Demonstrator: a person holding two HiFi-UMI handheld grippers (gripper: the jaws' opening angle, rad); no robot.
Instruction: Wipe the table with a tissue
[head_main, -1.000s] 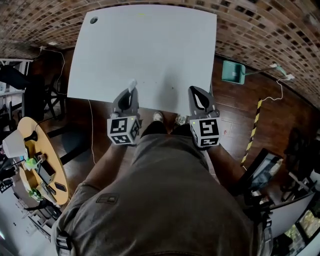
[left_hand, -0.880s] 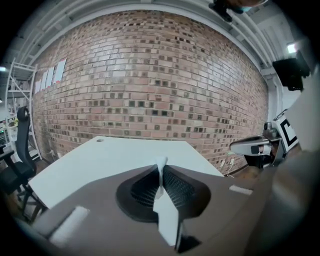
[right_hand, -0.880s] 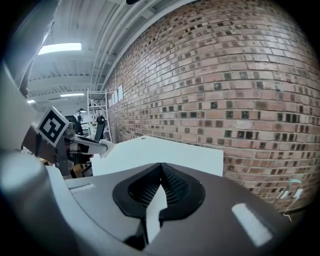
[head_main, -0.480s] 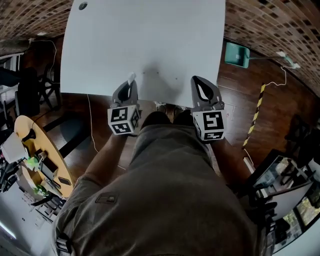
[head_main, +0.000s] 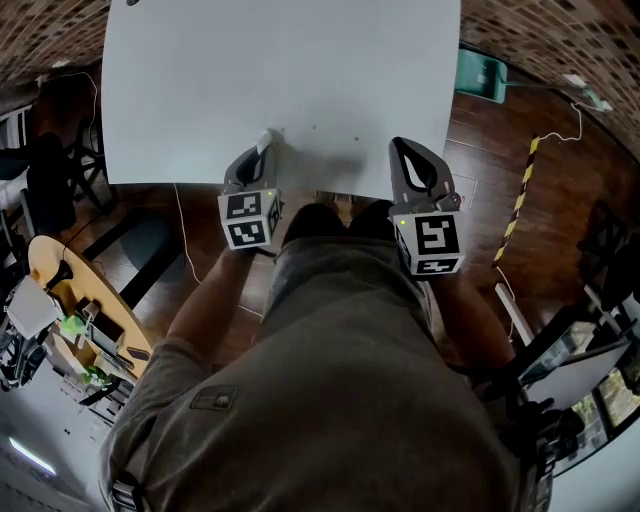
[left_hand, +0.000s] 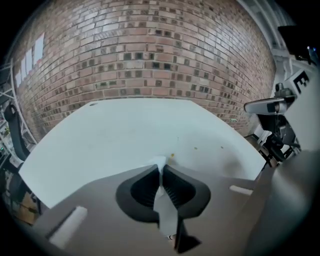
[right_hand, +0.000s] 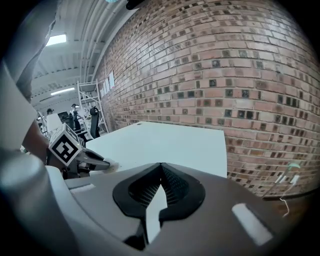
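One tissue (head_main: 265, 139), pinched in the left tongs (head_main: 263, 152), at the counter's (head_main: 280, 70) near edge; right tongs (head_main: 402, 150) pressed together, empty.

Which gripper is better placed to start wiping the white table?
Left. The left gripper is shut on a white paper tissue, poised over the near edge of the white rectangular table; the right gripper is shut and empty.
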